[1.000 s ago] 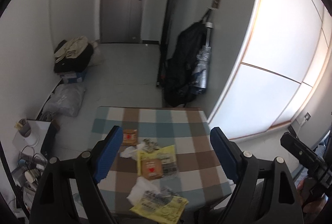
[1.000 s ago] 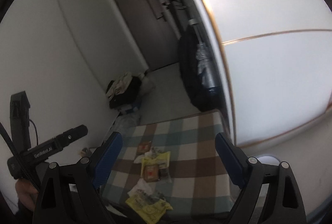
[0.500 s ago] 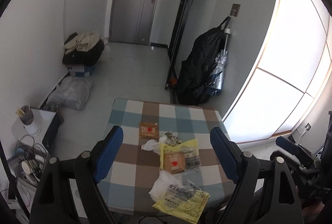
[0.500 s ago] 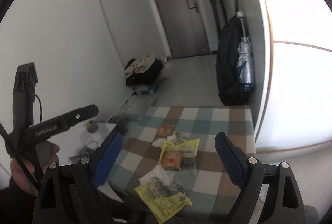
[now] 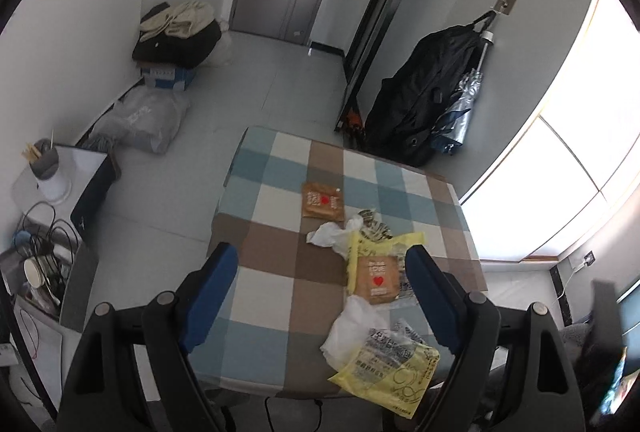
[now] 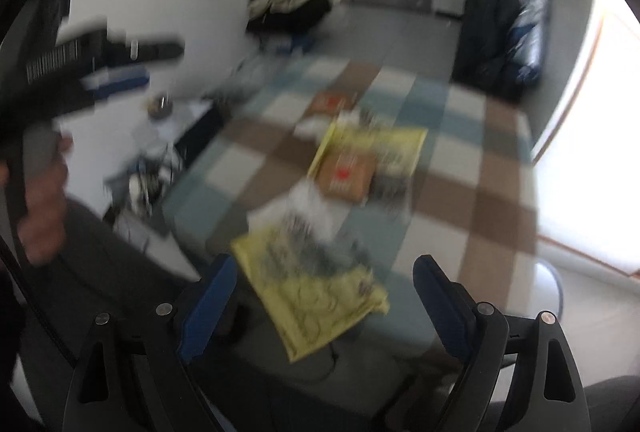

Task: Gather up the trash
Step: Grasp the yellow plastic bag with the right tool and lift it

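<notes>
Trash lies on a checkered table (image 5: pixel 276 191): a brown packet (image 5: pixel 322 200) at the far side, a crumpled white wrapper (image 5: pixel 330 234), a second brown packet (image 5: pixel 376 278) on a yellow bag (image 5: pixel 384 246), and a yellow printed bag (image 5: pixel 390 368) over the near edge. My left gripper (image 5: pixel 322 296) is open and empty, high above the table. My right gripper (image 6: pixel 324 308) is open and empty above the near yellow bag (image 6: pixel 312 292); its view is blurred. The brown packet on yellow (image 6: pixel 346 171) also shows there.
A black bag and folded umbrella (image 5: pixel 424 99) hang on the wall beyond the table. A low stand with a cup and cables (image 5: pixel 52 199) is left. Bags and clothes (image 5: pixel 176 35) sit on the floor by the door. The left gripper body (image 6: pixel 92 59) shows in the right view.
Both grippers have moved closer to the table and tilted down; the trash looks larger. The right view has swung and is now motion-blurred. Both stay open.
</notes>
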`<state>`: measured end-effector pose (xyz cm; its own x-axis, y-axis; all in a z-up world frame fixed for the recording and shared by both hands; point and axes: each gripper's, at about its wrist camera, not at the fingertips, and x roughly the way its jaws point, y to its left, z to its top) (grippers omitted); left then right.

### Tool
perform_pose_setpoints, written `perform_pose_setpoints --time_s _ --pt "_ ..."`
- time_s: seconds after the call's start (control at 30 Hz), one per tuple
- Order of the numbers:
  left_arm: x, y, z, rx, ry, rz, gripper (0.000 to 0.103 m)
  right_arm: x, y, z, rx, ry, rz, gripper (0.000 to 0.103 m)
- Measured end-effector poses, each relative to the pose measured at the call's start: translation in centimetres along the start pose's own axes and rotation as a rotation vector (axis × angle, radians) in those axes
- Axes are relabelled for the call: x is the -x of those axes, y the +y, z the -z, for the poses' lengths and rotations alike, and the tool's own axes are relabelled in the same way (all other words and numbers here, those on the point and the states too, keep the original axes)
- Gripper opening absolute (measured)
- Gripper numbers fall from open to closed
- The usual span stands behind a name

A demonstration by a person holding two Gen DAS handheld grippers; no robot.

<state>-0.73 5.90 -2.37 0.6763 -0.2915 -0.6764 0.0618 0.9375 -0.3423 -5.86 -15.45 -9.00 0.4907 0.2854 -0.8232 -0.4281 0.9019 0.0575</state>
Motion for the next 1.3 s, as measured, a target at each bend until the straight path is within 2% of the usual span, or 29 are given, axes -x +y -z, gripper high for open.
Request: perform_pose_setpoints --time_s 0.13,0.23,0.3,0.37,0.47,0.57,0.67,0.83,0.9,1.03,1.1,1.3 --pt "0.0 1.5 -0.2 0.048 0.007 0.007 0.083 -2.5 1.3 1.3 0.061 0.1 0.044 0.09" --pt "-0.1 2.6 -0.3 0.091 0.013 0.01 0.083 -3.8 2.6 2.3 0.122 0.143 0.089 0.09" --pt "0.0 3.4 -0.3 0.128 0.015 0.023 0.083 -4.5 3.7 3.0 0.175 0.162 0.105 0.09" --pt "0.0 3.9 -0.3 0.155 0.011 0.024 0.083 -5.5 4.9 3.7 0.24 0.182 0.158 0.09" --pt "-0.1 4.2 -0.4 0.171 0.009 0.024 0.083 -7.2 6.6 4.6 0.362 0.212 0.248 0.09" --pt "-0.4 4.1 -0.3 0.169 0.019 0.024 0.083 -8.6 7.3 5.0 0.436 0.22 0.292 0.088" --pt "-0.4 4.1 -0.3 0.161 0.02 0.018 0.083 -9.3 6.9 5.3 0.437 0.244 0.282 0.066" --pt "-0.9 4.2 -0.1 0.163 0.039 0.012 0.083 -8.4 6.3 5.1 0.444 0.223 0.258 0.048" --pt "-1.0 4.2 0.0 0.162 0.046 0.01 0.083 -7.7 6.2 5.0 0.44 0.206 0.262 0.035" --pt "-1.2 3.8 0.0 0.143 0.052 -0.006 0.083 -6.7 6.0 4.7 0.441 0.18 0.222 0.023" --pt "-1.2 3.6 0.1 0.126 0.046 -0.017 0.083 -6.4 5.6 4.2 0.437 0.174 0.21 0.014" --pt "-2.2 3.1 0.7 0.079 0.082 -0.065 0.083 -4.0 4.5 2.7 0.399 0.095 0.186 0.008"
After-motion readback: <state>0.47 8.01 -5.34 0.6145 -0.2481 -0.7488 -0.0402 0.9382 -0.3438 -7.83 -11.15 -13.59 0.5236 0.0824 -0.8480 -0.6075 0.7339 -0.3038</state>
